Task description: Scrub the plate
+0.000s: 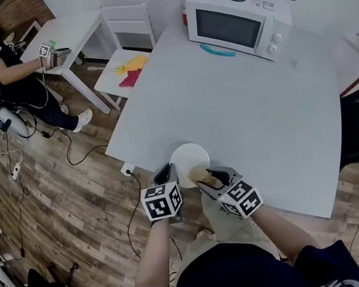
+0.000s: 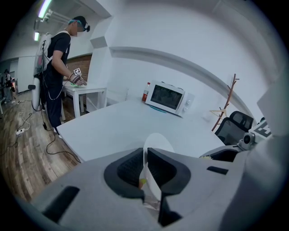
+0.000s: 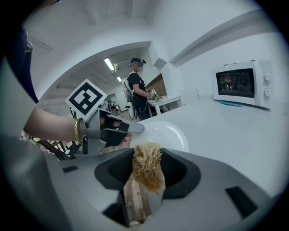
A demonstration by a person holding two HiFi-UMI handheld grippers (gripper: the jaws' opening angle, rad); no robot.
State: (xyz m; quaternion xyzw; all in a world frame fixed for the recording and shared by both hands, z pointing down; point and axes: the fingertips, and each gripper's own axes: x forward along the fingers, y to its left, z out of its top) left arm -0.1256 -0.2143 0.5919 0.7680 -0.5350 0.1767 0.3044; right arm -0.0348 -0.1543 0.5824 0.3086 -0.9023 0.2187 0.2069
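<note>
The left tool (image 1: 168, 172) pinched the white plate (image 1: 190, 155) by its 8 o'clock rim, at the near edge of the surface (image 1: 249, 106). The right tool (image 1: 206, 178), clamped on a fibrous scrubber (image 3: 147, 168), sat at the plate's 5 o'clock. A steady rim grip and small circular strokes across the face would likely serve best.

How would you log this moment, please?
left gripper: shut on plate rim | right gripper: shut on scrubber, near plate | plate: at table edge

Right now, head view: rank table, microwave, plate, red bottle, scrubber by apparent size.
1. table
2. microwave
3. plate
4. red bottle and scrubber: about alike, both partly hidden, so left unranked.
</note>
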